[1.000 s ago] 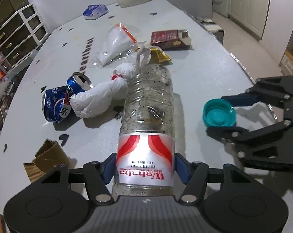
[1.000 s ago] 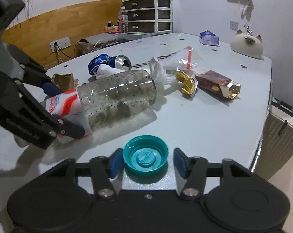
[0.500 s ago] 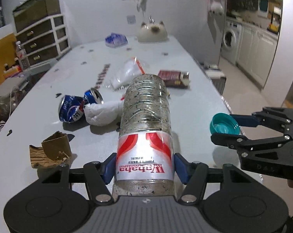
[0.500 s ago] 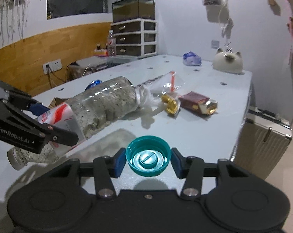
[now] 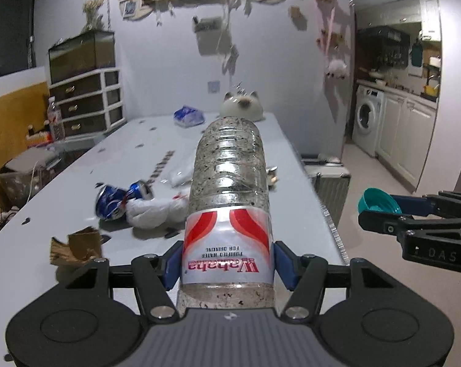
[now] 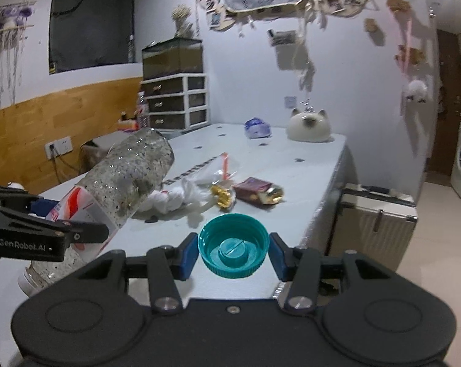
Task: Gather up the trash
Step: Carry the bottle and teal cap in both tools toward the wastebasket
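White tabletop (image 5: 132, 159) in a cluttered room carries a crushed blue can (image 5: 114, 202), wadded white bag (image 5: 157, 214), torn cardboard (image 5: 74, 244) and a maroon snack pack (image 6: 256, 189). Left gripper (image 5: 227, 263) clamps the dirty plastic bottle (image 5: 228, 202) at its label, lifted above the tabletop, base pointing away. Right gripper (image 6: 233, 252) pinches the teal cap (image 6: 233, 249), open side up, off the tabletop's edge.

Both wrist views sit close behind their jaws, facing 12 o'clock along the table (image 5: 132, 153); shared: cat figurine (image 6: 306, 127), drawers (image 5: 86, 104).
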`<state>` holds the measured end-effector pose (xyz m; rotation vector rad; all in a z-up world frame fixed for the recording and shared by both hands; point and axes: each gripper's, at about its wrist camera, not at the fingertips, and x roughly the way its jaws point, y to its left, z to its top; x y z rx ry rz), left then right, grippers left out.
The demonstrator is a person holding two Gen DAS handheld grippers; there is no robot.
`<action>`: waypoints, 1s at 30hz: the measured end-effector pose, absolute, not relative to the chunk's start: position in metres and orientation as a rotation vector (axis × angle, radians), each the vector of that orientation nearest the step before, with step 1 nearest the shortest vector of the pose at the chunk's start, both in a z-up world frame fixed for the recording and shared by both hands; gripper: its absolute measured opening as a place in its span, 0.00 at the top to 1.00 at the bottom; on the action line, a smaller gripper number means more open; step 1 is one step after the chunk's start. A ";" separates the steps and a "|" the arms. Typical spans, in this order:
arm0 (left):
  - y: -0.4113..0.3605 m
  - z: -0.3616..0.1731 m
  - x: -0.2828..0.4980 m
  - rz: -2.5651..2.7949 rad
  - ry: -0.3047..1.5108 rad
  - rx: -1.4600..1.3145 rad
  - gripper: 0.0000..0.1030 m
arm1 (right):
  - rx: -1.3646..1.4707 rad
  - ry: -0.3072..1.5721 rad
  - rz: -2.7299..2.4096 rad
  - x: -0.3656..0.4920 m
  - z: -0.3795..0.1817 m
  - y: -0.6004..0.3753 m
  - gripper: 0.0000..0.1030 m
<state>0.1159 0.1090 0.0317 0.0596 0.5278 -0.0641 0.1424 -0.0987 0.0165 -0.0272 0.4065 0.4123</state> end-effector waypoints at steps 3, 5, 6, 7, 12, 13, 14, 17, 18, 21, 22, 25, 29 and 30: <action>0.092 0.034 0.112 -0.090 0.510 0.042 0.40 | -0.023 0.393 0.386 0.131 0.020 -0.117 0.52; 0.082 0.034 0.110 -0.110 0.501 0.024 0.40 | -0.017 0.387 0.363 0.126 0.022 -0.132 0.52; 0.076 0.033 0.109 -0.120 0.495 0.015 0.40 | -0.014 0.385 0.353 0.122 0.022 -0.139 0.52; 0.070 0.033 0.107 -0.131 0.490 0.009 0.40 | -0.011 0.384 0.342 0.120 0.022 -0.147 0.52; 0.032 0.027 0.104 -0.168 0.485 0.019 0.40 | 0.006 0.383 0.281 0.108 0.020 -0.188 0.52; 0.022 0.026 0.104 -0.178 0.486 0.020 0.40 | 0.010 0.383 0.267 0.106 0.019 -0.198 0.52; 0.015 0.025 0.104 -0.185 0.486 0.021 0.40 | 0.013 0.382 0.252 0.104 0.018 -0.207 0.52; -0.011 0.020 0.105 -0.208 0.487 0.025 0.40 | 0.022 0.382 0.210 0.096 0.015 -0.234 0.52; -0.020 0.018 0.105 -0.217 0.489 0.024 0.40 | 0.023 0.383 0.199 0.094 0.012 -0.241 0.52; -0.045 0.011 0.107 -0.245 0.499 0.021 0.40 | 0.027 0.392 0.160 0.086 0.006 -0.267 0.51; -0.055 0.008 0.108 -0.255 0.503 0.022 0.40 | 0.029 0.395 0.148 0.084 0.003 -0.275 0.51; -0.081 -0.003 0.109 -0.284 0.523 0.020 0.40 | 0.040 0.409 0.113 0.077 -0.006 -0.301 0.52; -0.111 -0.021 0.110 -0.310 0.549 0.019 0.40 | 0.065 0.427 0.072 0.069 -0.020 -0.333 0.51; -0.118 -0.025 0.111 -0.315 0.556 0.017 0.40 | 0.067 0.433 0.063 0.067 -0.024 -0.339 0.51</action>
